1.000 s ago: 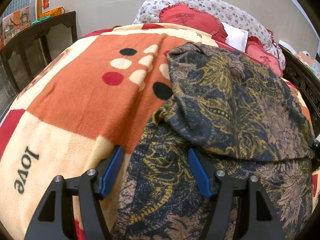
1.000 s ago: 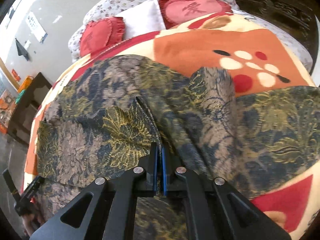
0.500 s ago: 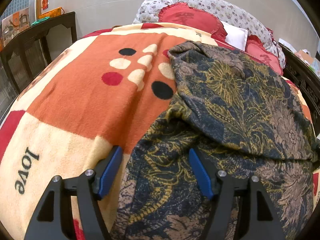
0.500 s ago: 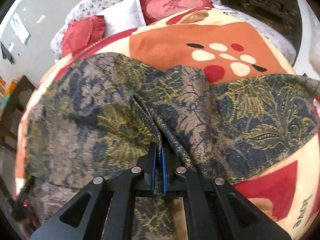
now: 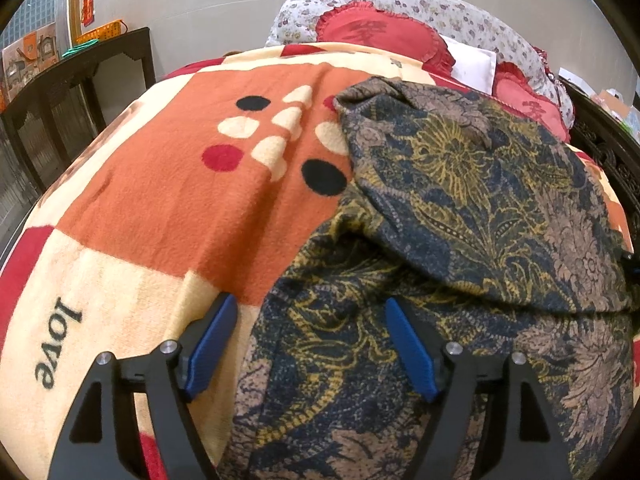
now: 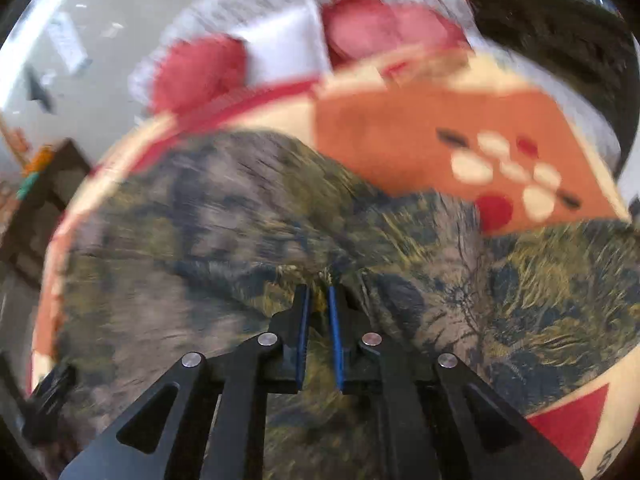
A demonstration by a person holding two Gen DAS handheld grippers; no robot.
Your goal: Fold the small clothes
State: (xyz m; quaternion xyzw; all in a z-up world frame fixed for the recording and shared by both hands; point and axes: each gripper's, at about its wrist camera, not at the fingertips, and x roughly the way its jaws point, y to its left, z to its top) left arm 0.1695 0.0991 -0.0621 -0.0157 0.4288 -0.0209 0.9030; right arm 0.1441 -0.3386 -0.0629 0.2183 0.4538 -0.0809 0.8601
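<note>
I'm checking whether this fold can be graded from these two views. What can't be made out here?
- Right wrist view: motion blur smears everything; whether the right gripper, jaws opening, presses the patterned garment is unclear.
- Left wrist view: the garment's near hem is cut off by the lower edge and hidden behind the left gripper.
- Its underlayers are covered by the folded top flap.

The garment (image 5: pixel 460 216) lies folded over on the blanket (image 5: pixel 180 200); pillows (image 5: pixel 384 32) sit behind the blanket.

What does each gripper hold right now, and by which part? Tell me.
Left gripper: nothing; jaws wide and opening over the dark floral patterned garment. Right gripper: jaws opening, a pinched ridge of that garment between them; blur hides whether the pads press.
</note>
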